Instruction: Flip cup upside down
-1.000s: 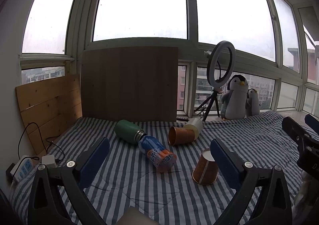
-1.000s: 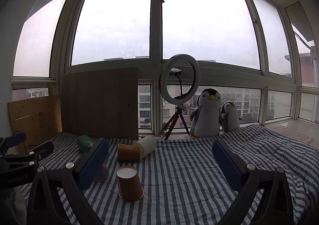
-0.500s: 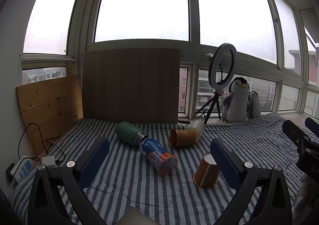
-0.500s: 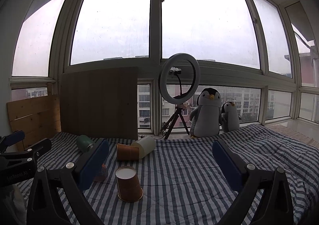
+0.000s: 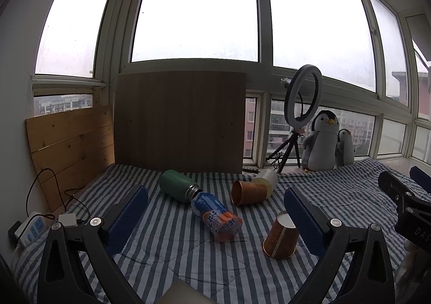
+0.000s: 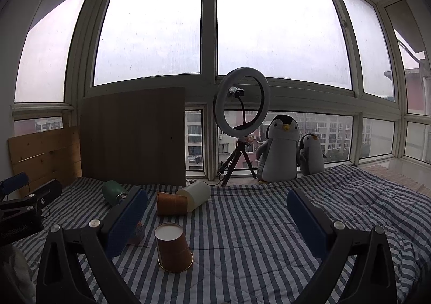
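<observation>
The paper cup (image 6: 173, 248) stands upside down on the striped bedspread (image 6: 256, 236), rim down and white base up, near the bedspread's front edge. In the left wrist view the same cup (image 5: 280, 239) sits just beside the inner face of the right-hand finger, slightly tilted.

The left gripper (image 5: 215, 219) is spread wide and grasps nothing. The right gripper (image 6: 216, 219) is likewise spread wide, with the cup between its fingers but apart from both.

Further back on the bedspread a second paper cup (image 6: 172, 203) lies on its side, its base against a cream bottle (image 6: 195, 194). A green flask (image 5: 176, 189) and a blue-orange bottle (image 5: 216, 216) lie on their sides towards the left edge. A ring light (image 6: 242, 104) and two plush penguins (image 6: 281, 153) stand at the rear edge
</observation>
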`<state>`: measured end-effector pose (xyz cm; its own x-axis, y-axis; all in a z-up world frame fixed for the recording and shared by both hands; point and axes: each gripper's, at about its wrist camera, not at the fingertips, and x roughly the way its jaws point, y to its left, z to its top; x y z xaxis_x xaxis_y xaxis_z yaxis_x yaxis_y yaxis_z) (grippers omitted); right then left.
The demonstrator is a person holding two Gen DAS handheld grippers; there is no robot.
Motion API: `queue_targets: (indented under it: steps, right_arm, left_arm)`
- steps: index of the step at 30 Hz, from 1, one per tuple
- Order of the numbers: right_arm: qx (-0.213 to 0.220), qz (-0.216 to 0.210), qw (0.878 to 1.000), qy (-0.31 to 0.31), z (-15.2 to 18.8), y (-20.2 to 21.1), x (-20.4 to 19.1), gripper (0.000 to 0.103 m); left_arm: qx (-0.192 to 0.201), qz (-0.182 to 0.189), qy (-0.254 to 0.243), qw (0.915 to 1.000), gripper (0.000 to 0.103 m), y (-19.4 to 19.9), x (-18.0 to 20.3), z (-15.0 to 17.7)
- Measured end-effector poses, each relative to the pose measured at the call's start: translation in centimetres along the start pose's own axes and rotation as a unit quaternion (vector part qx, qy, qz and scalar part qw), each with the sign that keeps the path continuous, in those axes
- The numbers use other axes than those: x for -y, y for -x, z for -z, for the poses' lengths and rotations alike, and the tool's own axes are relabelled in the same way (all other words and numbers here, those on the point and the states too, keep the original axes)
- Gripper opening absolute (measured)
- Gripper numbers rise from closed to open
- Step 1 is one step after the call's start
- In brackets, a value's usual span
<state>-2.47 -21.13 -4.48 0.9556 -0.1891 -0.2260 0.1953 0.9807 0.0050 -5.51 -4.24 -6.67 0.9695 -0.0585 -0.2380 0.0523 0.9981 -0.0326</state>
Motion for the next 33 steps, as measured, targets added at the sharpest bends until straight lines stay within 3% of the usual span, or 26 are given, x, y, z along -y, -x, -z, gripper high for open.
queue_targets:
  steps: [33]
  right_arm:
    - [-0.007,0.002,1.000,-0.006,0.42,-0.57,0.41,0.102]
  left_arm:
    - [-0.010,0.010,-0.008,0.9999,0.102,-0.71,0.78,0.13]
